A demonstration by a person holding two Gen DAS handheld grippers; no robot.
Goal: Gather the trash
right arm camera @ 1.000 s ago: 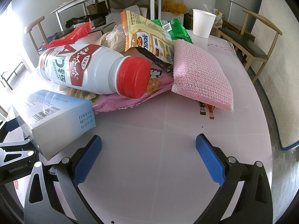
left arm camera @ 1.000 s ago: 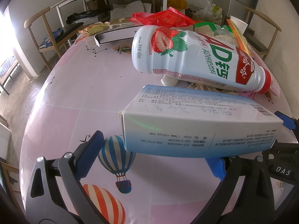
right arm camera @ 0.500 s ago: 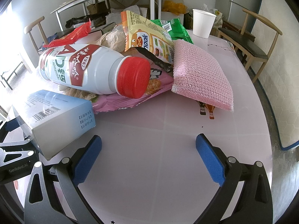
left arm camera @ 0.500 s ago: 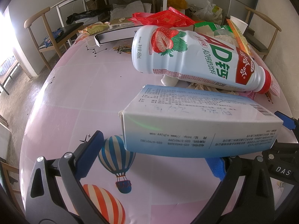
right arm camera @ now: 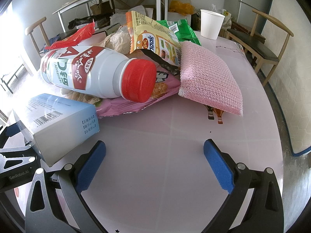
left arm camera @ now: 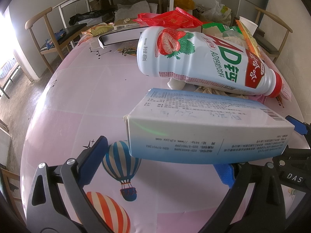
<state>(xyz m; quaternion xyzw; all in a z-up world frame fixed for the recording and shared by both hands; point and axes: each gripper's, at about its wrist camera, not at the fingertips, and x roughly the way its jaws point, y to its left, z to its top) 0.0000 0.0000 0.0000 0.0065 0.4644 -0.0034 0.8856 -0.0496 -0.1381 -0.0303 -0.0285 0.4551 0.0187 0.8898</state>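
A pile of trash lies on the round pink table [right arm camera: 155, 139]. A white strawberry milk bottle [left arm camera: 202, 62] with a red cap [right arm camera: 139, 81] lies on its side on wrappers. A blue-white carton box [left arm camera: 204, 134] lies in front of it; it also shows in the right wrist view [right arm camera: 58, 122]. My left gripper [left arm camera: 159, 161] is open, with the box lying just ahead between its fingers. My right gripper [right arm camera: 153, 163] is open and empty over bare table, right of the box. A yellow snack bag [right arm camera: 155, 40], a green bag [right arm camera: 180, 31] and a pink pouch [right arm camera: 208, 77] lie behind.
A white paper cup [right arm camera: 210, 26] stands at the table's far side. A red wrapper [left arm camera: 171, 19] and a long dark box [left arm camera: 120, 36] lie further back. Wooden chairs stand at the left [left arm camera: 50, 36] and the right [right arm camera: 268, 42]. A white desk [right arm camera: 108, 2] stands behind.
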